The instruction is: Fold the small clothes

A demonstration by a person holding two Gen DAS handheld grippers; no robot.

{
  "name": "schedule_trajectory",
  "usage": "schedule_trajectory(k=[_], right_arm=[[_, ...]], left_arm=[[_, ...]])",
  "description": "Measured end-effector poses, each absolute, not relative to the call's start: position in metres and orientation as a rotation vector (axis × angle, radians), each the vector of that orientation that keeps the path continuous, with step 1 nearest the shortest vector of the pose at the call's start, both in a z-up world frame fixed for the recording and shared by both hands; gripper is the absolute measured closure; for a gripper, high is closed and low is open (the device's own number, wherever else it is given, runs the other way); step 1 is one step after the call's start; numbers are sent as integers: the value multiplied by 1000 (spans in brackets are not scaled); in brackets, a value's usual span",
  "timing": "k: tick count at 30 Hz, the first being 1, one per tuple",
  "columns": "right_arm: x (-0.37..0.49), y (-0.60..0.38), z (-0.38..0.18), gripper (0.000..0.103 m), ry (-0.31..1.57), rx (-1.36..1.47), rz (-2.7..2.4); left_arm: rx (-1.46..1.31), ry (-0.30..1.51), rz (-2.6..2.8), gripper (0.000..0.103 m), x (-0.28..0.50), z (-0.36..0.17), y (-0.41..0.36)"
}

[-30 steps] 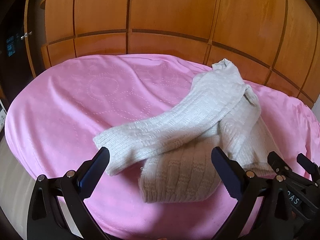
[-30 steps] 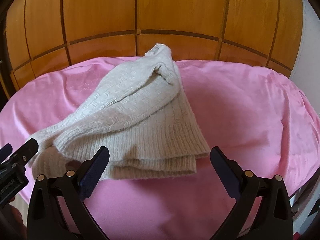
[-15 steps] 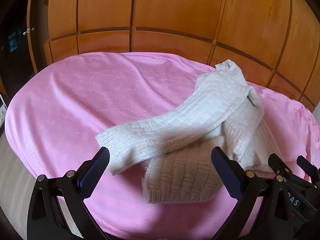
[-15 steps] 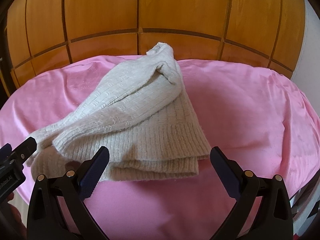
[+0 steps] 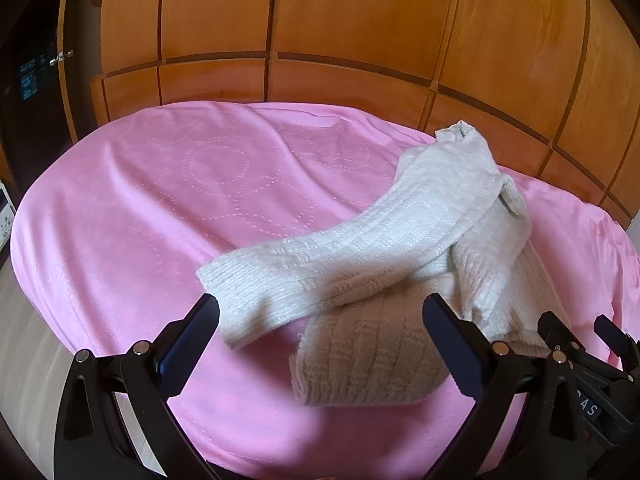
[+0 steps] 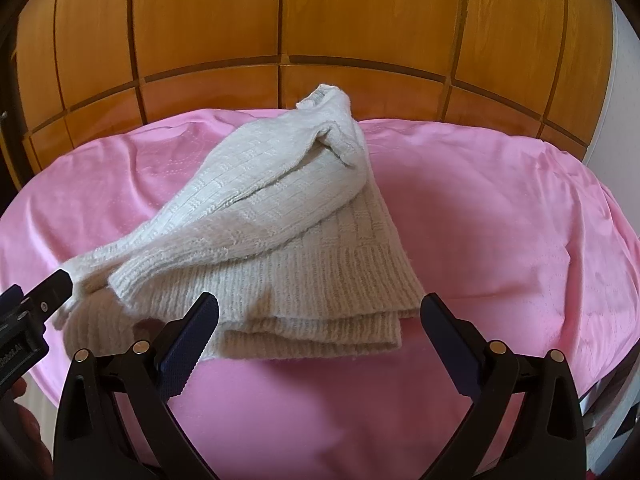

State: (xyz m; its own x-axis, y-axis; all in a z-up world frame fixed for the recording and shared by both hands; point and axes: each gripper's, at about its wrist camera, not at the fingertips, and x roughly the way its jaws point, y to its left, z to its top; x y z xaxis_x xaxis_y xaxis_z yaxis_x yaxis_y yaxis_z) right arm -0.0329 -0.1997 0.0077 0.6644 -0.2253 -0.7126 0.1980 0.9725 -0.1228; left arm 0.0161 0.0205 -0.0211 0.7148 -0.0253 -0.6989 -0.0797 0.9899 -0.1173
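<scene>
Left wrist view: left gripper [image 5: 320, 320] had its jaws spread wide, holding nothing, hovering low at 6 o'clock over the pink blanket [image 5: 168, 220]. Cream knit sweater [image 5: 400, 248] lay partly folded from centre out to 2 o'clock, one sleeve [image 5: 280, 280] draped toward 8 o'clock with its cuff just beside the left finger. Versus a second ago the garment sat slightly lower and nearer in frame, shape unchanged, so the gripper only crept forward; my read is no fold was made in that time. Right gripper [image 5: 580, 340] showed at 4 o'clock, touching or just beside the hem. Right wrist view: right gripper [image 6: 320, 320] also wide apart and empty, hem [image 6: 320, 308] lying between its fingers; framing barely shifted. Wooden panels [image 6: 360, 20] stood behind at 12 o'clock, well apart. Nothing blocked the sweater; the loose sleeve looked like the next fold, probably.
</scene>
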Motion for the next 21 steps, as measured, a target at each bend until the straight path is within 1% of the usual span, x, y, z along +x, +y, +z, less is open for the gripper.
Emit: schedule_trajectory(k=[8, 13, 14, 15, 17, 21], right_arm=[[-32, -201, 8, 3, 804, -23, -227], [-24, -203, 18, 3, 757, -36, -126], [-18, -201, 24, 9, 743, -49, -77], [-13, -198, 29, 19, 732, -66, -30], [3, -182, 40, 26, 714, -132, 106], [34, -125, 41, 26, 766, -313, 437]], left_arm=[[-142, 780, 60, 2, 19, -22, 26], [-176, 766, 105, 2, 20, -19, 53], [-184, 765, 114, 2, 19, -19, 60], [-192, 763, 122, 2, 18, -19, 67], [-203, 762, 129, 2, 17, -21, 78], [-233, 775, 112, 4, 8, -29, 101]])
